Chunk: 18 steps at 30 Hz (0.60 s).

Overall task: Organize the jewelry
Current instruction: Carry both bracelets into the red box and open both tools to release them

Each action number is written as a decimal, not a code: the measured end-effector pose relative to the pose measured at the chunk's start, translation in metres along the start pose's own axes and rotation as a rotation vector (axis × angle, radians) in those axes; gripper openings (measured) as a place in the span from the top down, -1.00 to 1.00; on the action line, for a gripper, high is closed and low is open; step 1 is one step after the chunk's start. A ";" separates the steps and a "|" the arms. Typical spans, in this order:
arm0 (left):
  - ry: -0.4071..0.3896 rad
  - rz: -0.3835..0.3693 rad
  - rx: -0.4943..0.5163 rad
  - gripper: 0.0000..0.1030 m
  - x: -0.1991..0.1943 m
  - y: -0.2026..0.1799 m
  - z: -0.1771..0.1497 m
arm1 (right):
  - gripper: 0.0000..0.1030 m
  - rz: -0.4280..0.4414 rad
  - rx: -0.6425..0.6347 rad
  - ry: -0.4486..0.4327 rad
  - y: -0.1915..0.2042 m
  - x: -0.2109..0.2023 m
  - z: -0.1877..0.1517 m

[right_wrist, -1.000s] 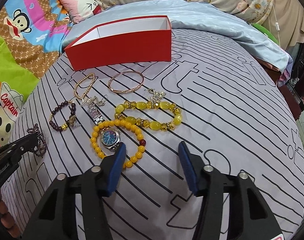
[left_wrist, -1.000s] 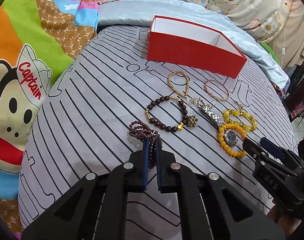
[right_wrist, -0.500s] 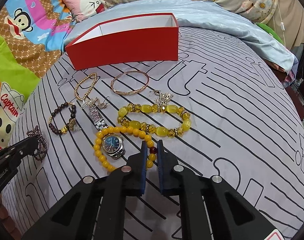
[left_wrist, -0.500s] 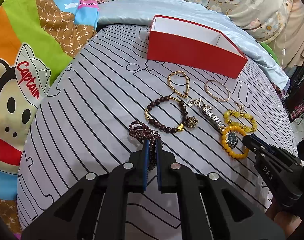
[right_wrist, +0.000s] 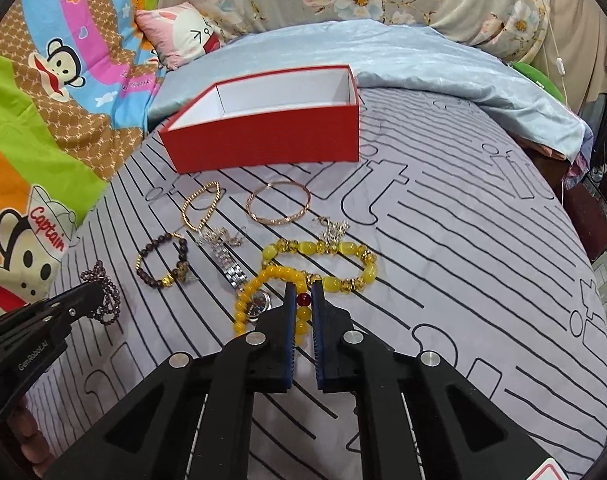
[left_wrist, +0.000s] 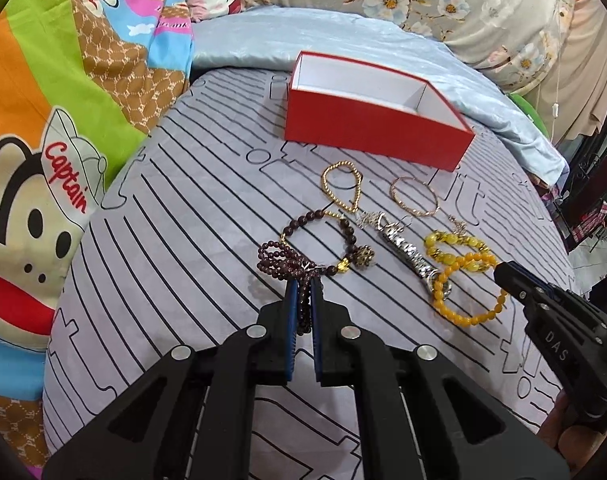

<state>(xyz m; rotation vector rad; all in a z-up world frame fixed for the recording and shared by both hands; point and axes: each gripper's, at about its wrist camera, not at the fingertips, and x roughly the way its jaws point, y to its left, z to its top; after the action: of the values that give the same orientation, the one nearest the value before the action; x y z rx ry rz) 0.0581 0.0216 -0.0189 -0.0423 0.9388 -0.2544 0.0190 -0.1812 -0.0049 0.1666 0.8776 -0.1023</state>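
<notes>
**Grey striped bed sheet with jewelry laid out**

Left wrist view: left gripper (left_wrist: pixel 302 292) clamps the dark-bead bracelet (left_wrist: pixel 281 262) on the sheet (left_wrist: pixel 175 240); red box (left_wrist: pixel 367 132) beyond, floral curtain (left_wrist: pixel 443 4) behind.

Right wrist view: right gripper (right_wrist: pixel 303 296) pinches the yellow-bead bracelet (right_wrist: pixel 263 280); cartoon quilt (right_wrist: pixel 43 128) alongside.

You see a red box (right_wrist: pixel 263 140) with a white inside on a grey bedsheet (right_wrist: pixel 463 240) lined in black. Your black left tongs (left_wrist: pixel 302 300) with blue pads pinch dark maroon beads (left_wrist: pixel 279 260); your right tongs (right_wrist: pixel 303 304) pinch orange-yellow beads (right_wrist: pixel 263 280) with one red bead. Nearby lies a paler yellow bracelet (right_wrist: pixel 343 252).
</notes>
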 end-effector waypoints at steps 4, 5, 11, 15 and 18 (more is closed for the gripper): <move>-0.020 -0.004 0.006 0.89 -0.008 -0.002 0.004 | 0.88 0.008 -0.007 -0.042 0.002 -0.017 0.008; -0.025 -0.006 0.008 0.89 -0.010 -0.003 0.005 | 0.88 0.010 -0.009 -0.049 0.001 -0.020 0.010; -0.064 -0.015 0.028 0.89 -0.017 -0.011 0.023 | 0.88 0.026 -0.026 -0.090 0.000 -0.031 0.029; -0.107 -0.019 0.060 0.89 -0.018 -0.021 0.048 | 0.88 0.044 -0.034 -0.115 -0.002 -0.027 0.053; -0.133 -0.034 0.078 0.89 -0.011 -0.029 0.076 | 0.88 0.061 -0.032 -0.136 -0.005 -0.022 0.076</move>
<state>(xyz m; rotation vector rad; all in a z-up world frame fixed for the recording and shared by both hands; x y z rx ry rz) 0.1072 -0.0097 0.0393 -0.0031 0.7962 -0.3152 0.0615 -0.2002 0.0591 0.1544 0.7378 -0.0416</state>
